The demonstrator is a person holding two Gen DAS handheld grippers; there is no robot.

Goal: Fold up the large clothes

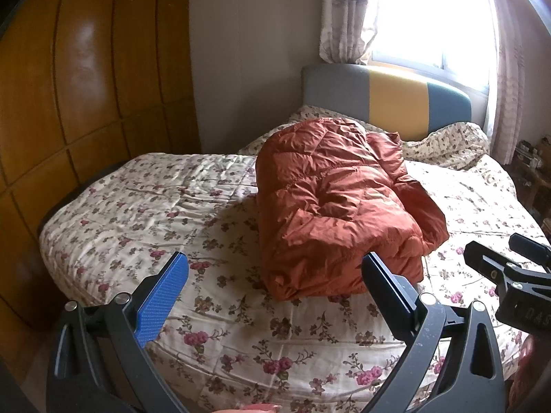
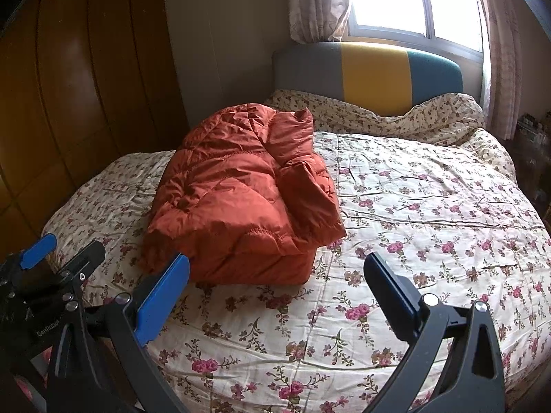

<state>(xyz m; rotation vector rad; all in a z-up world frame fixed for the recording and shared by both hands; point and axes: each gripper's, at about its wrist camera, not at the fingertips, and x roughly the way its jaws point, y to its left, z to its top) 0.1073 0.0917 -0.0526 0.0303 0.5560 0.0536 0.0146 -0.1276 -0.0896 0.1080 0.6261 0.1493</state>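
1. Left gripper (image 1: 273, 272): one unit, two fingers spread wide, nothing between them. Blue textured pad (image 1: 162, 301) on one finger; the opposite finger shows its dark edge. Held above the near part of the bed, short of the jacket; no contact with fabric visible.
2. Right gripper (image 2: 275, 275): one unit, two fingers spread wide, empty. Blue pad (image 2: 162, 299) on one finger. Held above the quilt, just short of the jacket's near edge; touching nothing.
3. Each gripper appears at the edge of the other's view: the right one at the right margin of the left wrist view, the left one at the left margin of the right wrist view, its fingers likewise parted.
4. Jacket (image 1: 339, 206): one, rust-orange, quilted and puffy. Lies as a folded, roughly rectangular bundle on the middle of the bed, stacked in layers, one sleeve or flap draped over its right side. Free of both grippers.
5. Bed (image 2: 430, 206): one, covered by a cream quilt with pink flower print, wrinkled.
6. Bunched floral bedding (image 2: 396, 117): one heap along the head of the bed.
7. Headboard (image 2: 372, 75): one, three panels: grey, yellow, teal.
8. Window (image 2: 413, 0): one, bright, behind the headboard.
9. Curtains (image 2: 316, 3): two, patterned, one at each side of the window.
10. Wooden wardrobe (image 1: 86, 86): one, panelled, left of the bed.
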